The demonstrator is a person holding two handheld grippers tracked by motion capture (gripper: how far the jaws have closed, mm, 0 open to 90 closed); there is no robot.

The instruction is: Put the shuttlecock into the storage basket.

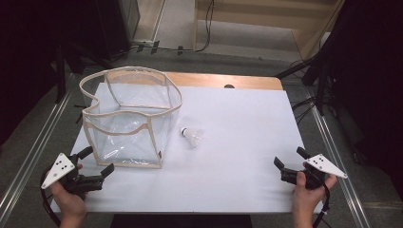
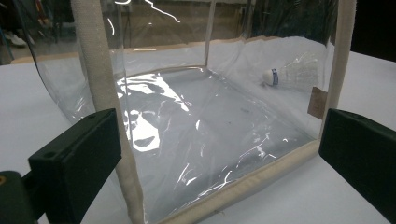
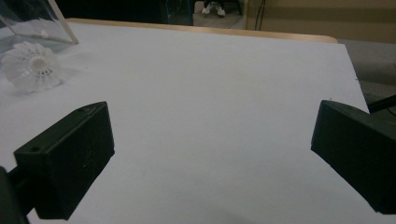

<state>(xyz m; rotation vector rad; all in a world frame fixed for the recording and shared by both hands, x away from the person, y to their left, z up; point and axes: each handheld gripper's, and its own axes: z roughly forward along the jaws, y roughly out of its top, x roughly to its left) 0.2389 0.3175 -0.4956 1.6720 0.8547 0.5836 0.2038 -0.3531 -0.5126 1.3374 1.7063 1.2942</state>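
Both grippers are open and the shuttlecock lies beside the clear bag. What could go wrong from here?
1. The shuttlecock is light and lies on its side, so the right gripper may knock or roll it away.
2. The clear bag is soft, with a sagging rim; the left gripper beside it could push or collapse it.

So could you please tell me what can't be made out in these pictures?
- Shuttlecock, left gripper view: blurred behind the bag's glossy plastic.
- Bag label, left gripper view: too small to read.
- Bag, right gripper view: cut off by the top-left edge.
- Cork of the shuttlecock, high view: too small for detail.
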